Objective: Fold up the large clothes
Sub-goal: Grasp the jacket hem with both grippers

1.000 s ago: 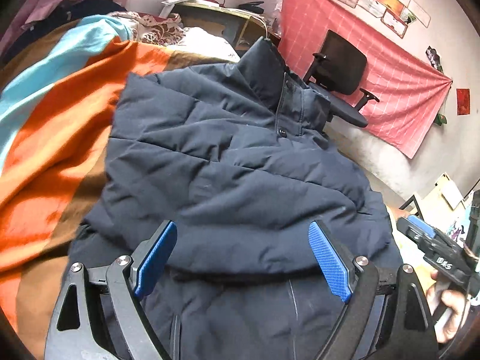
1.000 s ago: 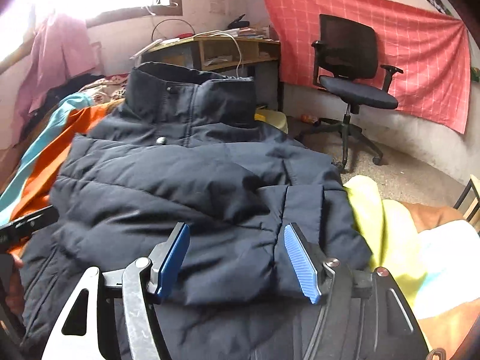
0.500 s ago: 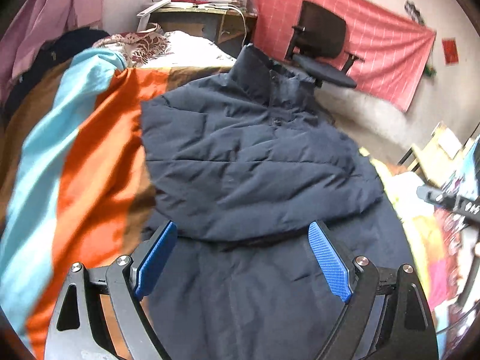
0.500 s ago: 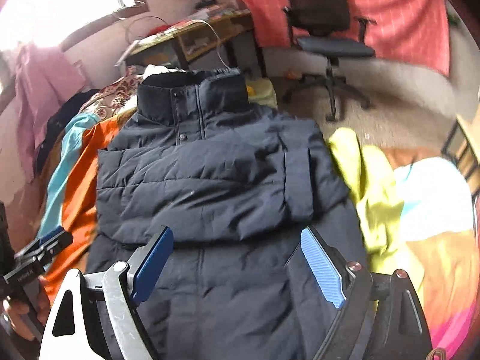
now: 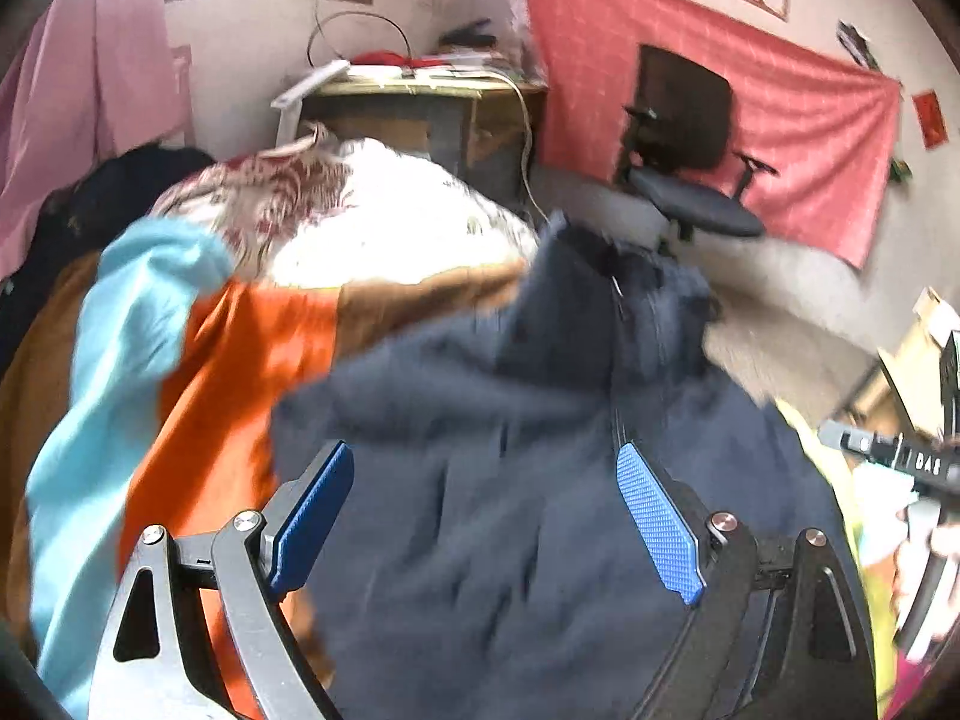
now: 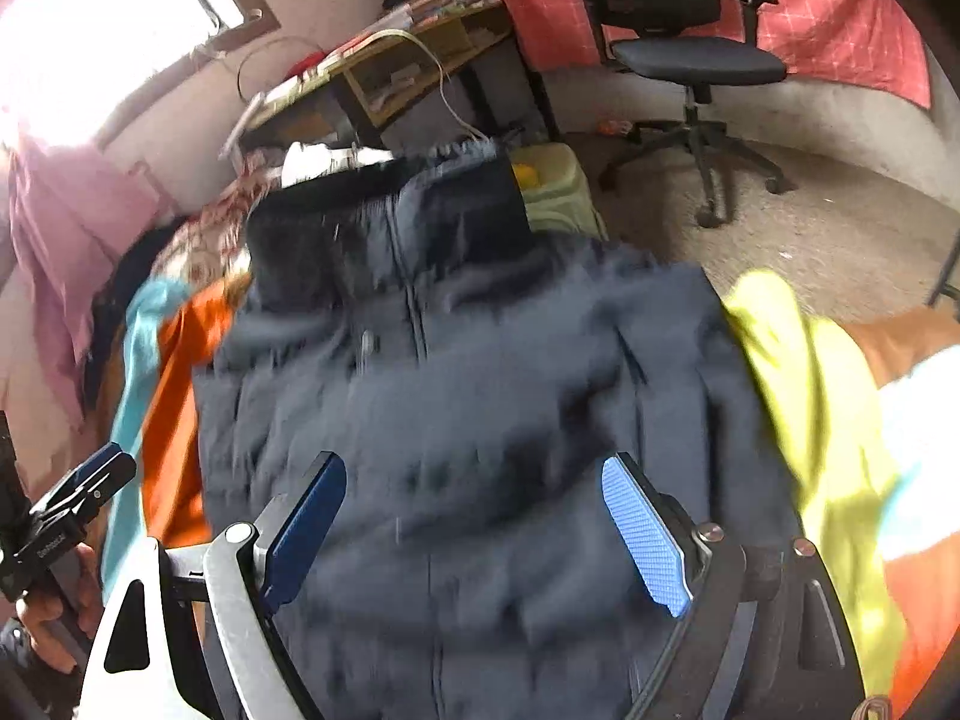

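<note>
A dark navy puffer jacket (image 5: 510,420) lies on the bed, collar at the far end, with its sleeves folded across the chest. It also fills the middle of the right wrist view (image 6: 480,390). My left gripper (image 5: 486,510) is open and empty above the jacket's lower part. My right gripper (image 6: 474,522) is open and empty above the same part, further right. The right gripper shows at the right edge of the left wrist view (image 5: 900,462), and the left gripper shows at the left edge of the right wrist view (image 6: 72,510). Both views are motion-blurred.
A striped orange, light-blue and brown blanket (image 5: 228,360) covers the bed left of the jacket. Yellow-green cloth (image 6: 798,390) lies to its right. A cluttered desk (image 6: 408,72) and a black office chair (image 6: 690,54) stand beyond the bed. Pink cloth (image 5: 102,72) hangs on the left.
Both grippers have pulled back and risen away from the jacket. The views now tilt up and show more of the room. The jacket lies as before.
</note>
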Demonstrator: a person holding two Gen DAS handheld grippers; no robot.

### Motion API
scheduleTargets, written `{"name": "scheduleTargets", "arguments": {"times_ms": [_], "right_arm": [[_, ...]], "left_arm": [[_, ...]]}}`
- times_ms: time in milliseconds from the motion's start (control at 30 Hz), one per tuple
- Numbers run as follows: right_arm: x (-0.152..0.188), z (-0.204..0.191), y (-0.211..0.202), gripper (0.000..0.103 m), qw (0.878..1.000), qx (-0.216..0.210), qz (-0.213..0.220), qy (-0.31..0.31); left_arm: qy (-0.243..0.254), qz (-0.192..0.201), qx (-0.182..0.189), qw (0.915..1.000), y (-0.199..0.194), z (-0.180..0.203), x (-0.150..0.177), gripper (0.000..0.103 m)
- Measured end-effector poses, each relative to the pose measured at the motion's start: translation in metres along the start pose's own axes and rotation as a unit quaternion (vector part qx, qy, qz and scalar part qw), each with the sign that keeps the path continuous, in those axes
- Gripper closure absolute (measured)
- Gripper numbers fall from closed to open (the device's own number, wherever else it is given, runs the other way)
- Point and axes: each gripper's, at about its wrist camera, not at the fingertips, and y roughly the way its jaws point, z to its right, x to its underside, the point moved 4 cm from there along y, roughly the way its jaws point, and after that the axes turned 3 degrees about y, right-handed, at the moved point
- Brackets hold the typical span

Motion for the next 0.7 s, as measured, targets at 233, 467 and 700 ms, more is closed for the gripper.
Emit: {"name": "scheduleTargets", "arguments": {"times_ms": [233, 467, 700], "right_arm": [[-0.101, 0.022, 0.069, 0.016, 0.996, -0.048, 0.046, 0.056], [-0.173, 0.028, 0.122, 0.017, 0.989, -0.061, 0.059, 0.124], [-0.176, 0.025, 0.163, 0.077, 0.991, -0.038, 0.036, 0.120]], "left_arm": [[-0.033, -0.004, -0.009, 0.9994, 0.072, 0.012, -0.060, 0.017], [-0.033, 0.006, -0.048, 0.9983, 0.113, 0.007, -0.101, 0.021], [-0.036, 0.019, 0.007, 0.9991, 0.112, 0.003, -0.092, 0.095]]}}
